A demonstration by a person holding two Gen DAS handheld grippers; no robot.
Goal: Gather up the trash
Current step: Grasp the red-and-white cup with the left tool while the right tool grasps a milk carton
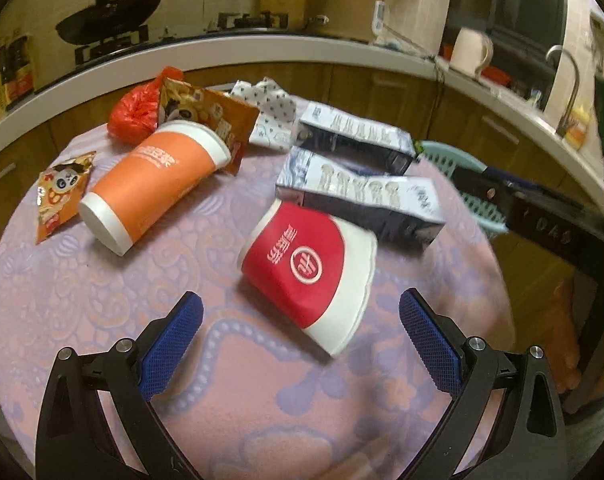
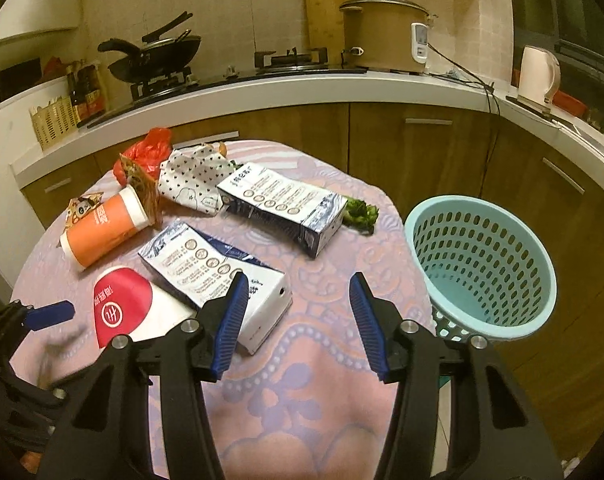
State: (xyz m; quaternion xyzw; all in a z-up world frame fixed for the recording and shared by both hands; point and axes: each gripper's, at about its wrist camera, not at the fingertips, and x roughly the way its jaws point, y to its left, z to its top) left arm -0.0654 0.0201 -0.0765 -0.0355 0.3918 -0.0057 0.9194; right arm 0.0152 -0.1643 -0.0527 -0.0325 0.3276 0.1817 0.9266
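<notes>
Trash lies on a round table with a pink cloth [image 1: 262, 400]. A red-and-white paper cup [image 1: 309, 268] lies on its side just ahead of my open, empty left gripper [image 1: 302, 308]. Behind it lie two milk cartons [image 1: 361, 200] [image 1: 357, 136], an orange cup [image 1: 158, 184], snack wrappers [image 1: 62, 196] [image 1: 206, 116], a red bag [image 1: 138, 112] and a dotted cloth bag [image 1: 274, 112]. My right gripper [image 2: 298, 288] is open and empty, its left finger beside the near carton [image 2: 218, 272]. The red cup [image 2: 130, 308], far carton [image 2: 282, 204] and orange cup [image 2: 102, 228] show there too.
A teal perforated basket [image 2: 481, 264] stands off the table's right edge. Green vegetable scraps [image 2: 361, 212] lie by the far carton. The kitchen counter [image 2: 302, 88] with stove, wok, rice cooker and kettle curves behind. The right gripper's arm [image 1: 541, 216] crosses the left view.
</notes>
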